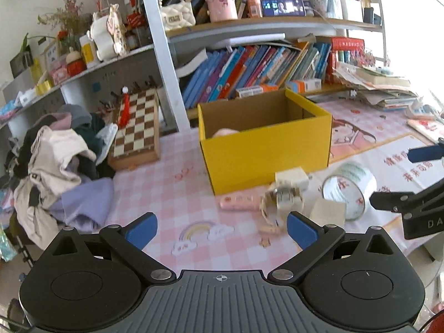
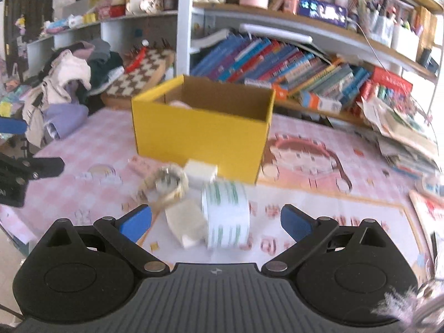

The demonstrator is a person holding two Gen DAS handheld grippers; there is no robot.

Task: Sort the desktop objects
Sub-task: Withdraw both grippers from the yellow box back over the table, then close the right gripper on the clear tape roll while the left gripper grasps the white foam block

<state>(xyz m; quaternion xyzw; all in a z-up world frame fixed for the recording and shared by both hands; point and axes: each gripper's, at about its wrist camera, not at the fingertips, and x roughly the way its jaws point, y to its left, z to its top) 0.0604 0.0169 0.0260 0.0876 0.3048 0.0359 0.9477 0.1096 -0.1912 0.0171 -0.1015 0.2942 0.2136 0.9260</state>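
An open yellow box stands on the pink checked tablecloth with something pink inside. In front of it lie a white charger block, a pale watch with a beige strap, a pink flat item, a small beige pad and a roll of white tape with green print. My left gripper is open and empty, short of the watch. My right gripper is open, its fingers either side of the tape roll and pad.
A heap of clothes lies at the left, with a chessboard behind it. Shelves of books run along the back. Stacked papers sit at the right.
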